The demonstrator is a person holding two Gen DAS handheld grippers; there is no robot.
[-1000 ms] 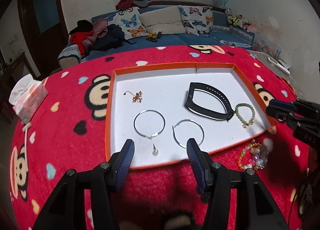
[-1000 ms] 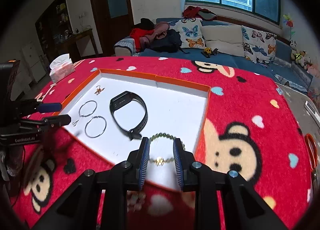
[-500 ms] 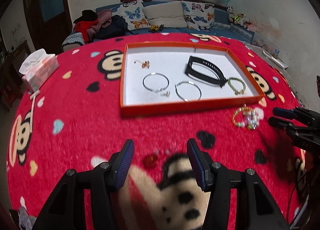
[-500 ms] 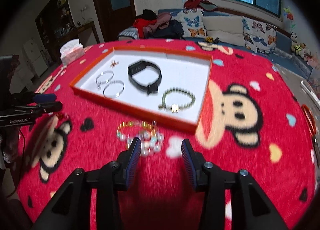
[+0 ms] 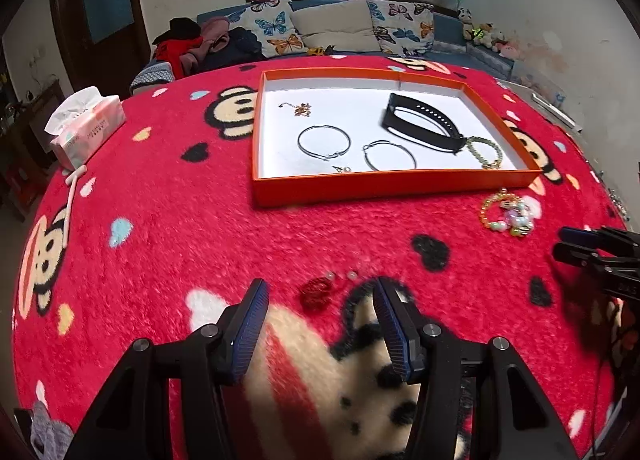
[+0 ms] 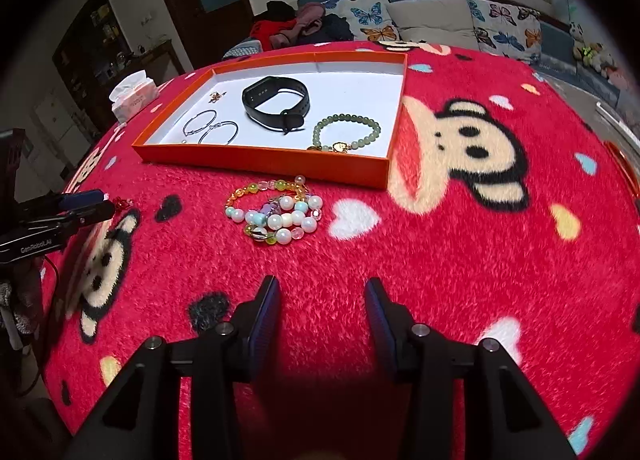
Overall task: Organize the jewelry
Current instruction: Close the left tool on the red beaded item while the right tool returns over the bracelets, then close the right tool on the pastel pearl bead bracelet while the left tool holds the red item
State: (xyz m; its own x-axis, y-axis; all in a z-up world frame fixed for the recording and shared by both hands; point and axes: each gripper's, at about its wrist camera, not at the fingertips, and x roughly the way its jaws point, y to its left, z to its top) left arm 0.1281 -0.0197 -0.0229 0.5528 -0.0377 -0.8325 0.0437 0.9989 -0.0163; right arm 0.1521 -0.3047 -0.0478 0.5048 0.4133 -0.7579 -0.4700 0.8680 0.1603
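Red fleece blanket point(image 6: 440, 260) with cartoon monkey faces and small hearts covers the table in a living room.

Left gripper point(image 5: 318, 300) hangs low over the blanket, jaws apart and holding nothing. A small red jewelry piece point(image 5: 316, 294) with two tiny pearl-like beads beside it lies on the blanket just ahead, between the fingertip lines; pads are not touching it.

Right gripper point(image 6: 322, 292) points down at bare red blanket, jaws opening, nothing between them. Beaded bracelets point(image 6: 276, 212), a tangle of white, pastel and multicolour beads, lie on the blanket ahead of it, near the tray's front wall but outside it.

Orange tray point(image 6: 260, 158) with white floor sits further back. Inside: green bead bracelet point(image 6: 346, 132) with a gold charm at the near right, black wristband point(image 6: 276, 104) standing on edge just behind and left of it, two thin silver hoops point(image 5: 356, 148) side by side at the near left, with a small pearl drop at the front wall. Small gold piece point(image 5: 300, 109) lies toward the far left corner.

Tissue pack point(image 5: 86, 128) sits on the blanket's left edge, well apart from the tray.

Beyond the table: sofa point(image 5: 340, 32) with butterfly cushions and piled clothes, window above it, dark door at left.
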